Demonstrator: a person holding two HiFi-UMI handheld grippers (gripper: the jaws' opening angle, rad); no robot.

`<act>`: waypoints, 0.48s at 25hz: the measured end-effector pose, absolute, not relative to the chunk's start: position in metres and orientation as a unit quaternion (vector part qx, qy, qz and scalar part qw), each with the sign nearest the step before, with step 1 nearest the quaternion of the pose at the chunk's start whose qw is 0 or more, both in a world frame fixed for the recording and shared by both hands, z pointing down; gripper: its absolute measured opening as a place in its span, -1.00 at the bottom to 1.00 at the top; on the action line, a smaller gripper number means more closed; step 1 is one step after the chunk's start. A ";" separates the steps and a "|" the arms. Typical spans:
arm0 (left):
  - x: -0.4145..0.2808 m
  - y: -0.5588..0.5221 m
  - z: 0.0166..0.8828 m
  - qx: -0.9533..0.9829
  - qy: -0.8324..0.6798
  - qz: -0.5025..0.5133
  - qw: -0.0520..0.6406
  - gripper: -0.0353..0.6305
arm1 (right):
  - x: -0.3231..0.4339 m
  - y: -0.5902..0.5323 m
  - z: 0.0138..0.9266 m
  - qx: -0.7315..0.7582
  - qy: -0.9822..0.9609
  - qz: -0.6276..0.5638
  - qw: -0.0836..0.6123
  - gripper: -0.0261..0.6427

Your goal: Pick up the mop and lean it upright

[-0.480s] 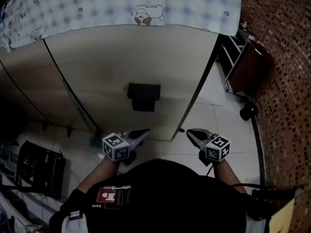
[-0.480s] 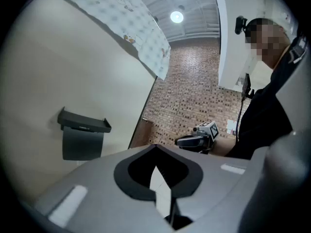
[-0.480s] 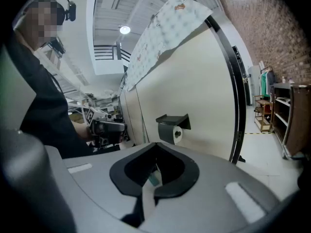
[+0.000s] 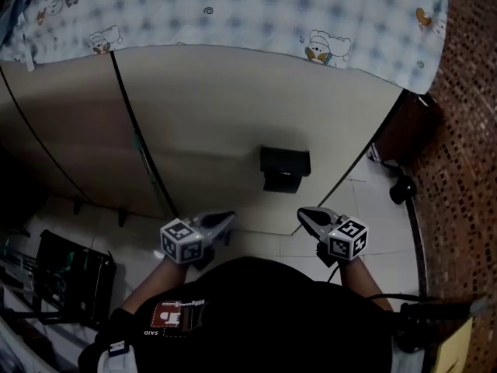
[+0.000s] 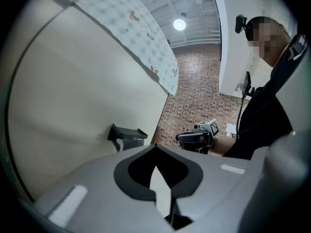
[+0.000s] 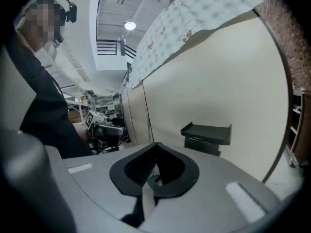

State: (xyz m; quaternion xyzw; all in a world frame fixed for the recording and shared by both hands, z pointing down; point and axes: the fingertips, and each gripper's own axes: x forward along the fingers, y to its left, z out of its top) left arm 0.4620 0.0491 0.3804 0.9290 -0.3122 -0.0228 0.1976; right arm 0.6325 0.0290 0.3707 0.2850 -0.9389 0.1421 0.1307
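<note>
The mop shows as a thin greenish handle (image 4: 147, 162) standing against the beige wall panel (image 4: 233, 107), beside a dark panel seam. Its lower end is hidden behind my left gripper (image 4: 229, 217). That gripper is shut and empty, its tip just right of the handle's foot, pointing at the wall. My right gripper (image 4: 301, 212) is also shut and empty, further right, apart from the mop. In the left gripper view the jaws (image 5: 155, 147) meet with nothing between them; in the right gripper view the right gripper (image 6: 155, 144) looks the same.
A black box (image 4: 285, 166) is mounted low on the wall between the grippers. A checked cloth (image 4: 233, 10) hangs over the wall's top. A black crate (image 4: 70, 274) sits on the floor at left. A brick wall (image 4: 466, 169) and a dark castor (image 4: 401, 189) are at right.
The head view has swung left, so the wall box, cloth and mop handle sit further right. The mop's green foot is now hidden. Both grippers stay shut, nearly where they were.
</note>
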 end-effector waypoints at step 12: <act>0.299 0.043 0.383 0.914 -0.348 -0.016 0.206 -0.89 | 0.473 0.010 0.371 0.248 -0.946 0.165 0.129 -0.88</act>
